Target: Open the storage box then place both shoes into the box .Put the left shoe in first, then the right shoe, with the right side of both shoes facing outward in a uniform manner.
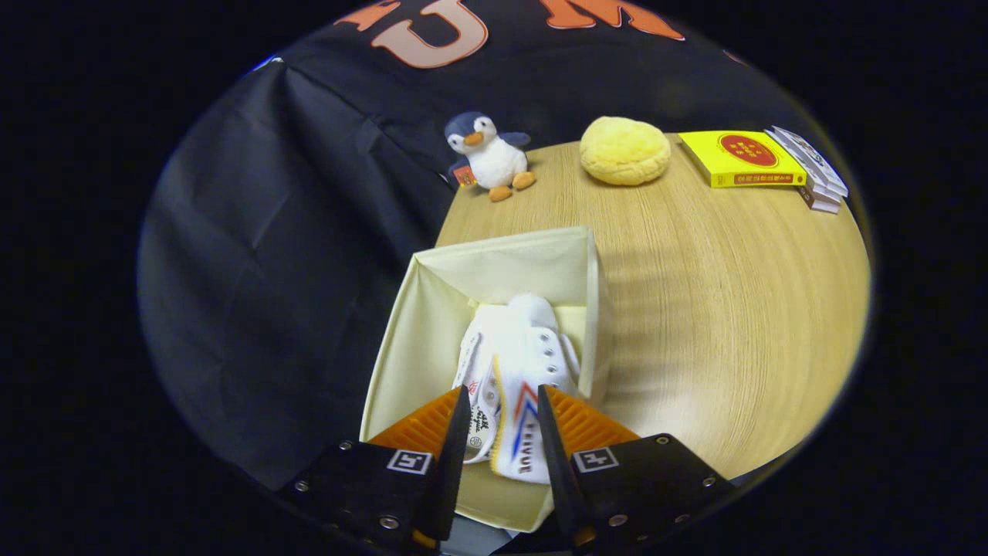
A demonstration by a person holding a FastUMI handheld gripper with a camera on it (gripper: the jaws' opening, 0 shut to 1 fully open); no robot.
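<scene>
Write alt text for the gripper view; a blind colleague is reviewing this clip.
The hand-held gripper has both fingers around the heel of a white shoe, which sits beside another white shoe inside an open cream storage box on a wooden table. Beyond it sit a plush penguin, a yellow cushion and a yellow book.

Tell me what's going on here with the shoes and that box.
A hand-held gripper is working over an open cream box on a wooden table. Two white shoes lie side by side inside the box. The fingers straddle the heel of the shoe with the red and blue stripes, close on both sides, though whether they press on it is unclear. Beyond the box sit a penguin toy, a yellow plush and some books.
</scene>
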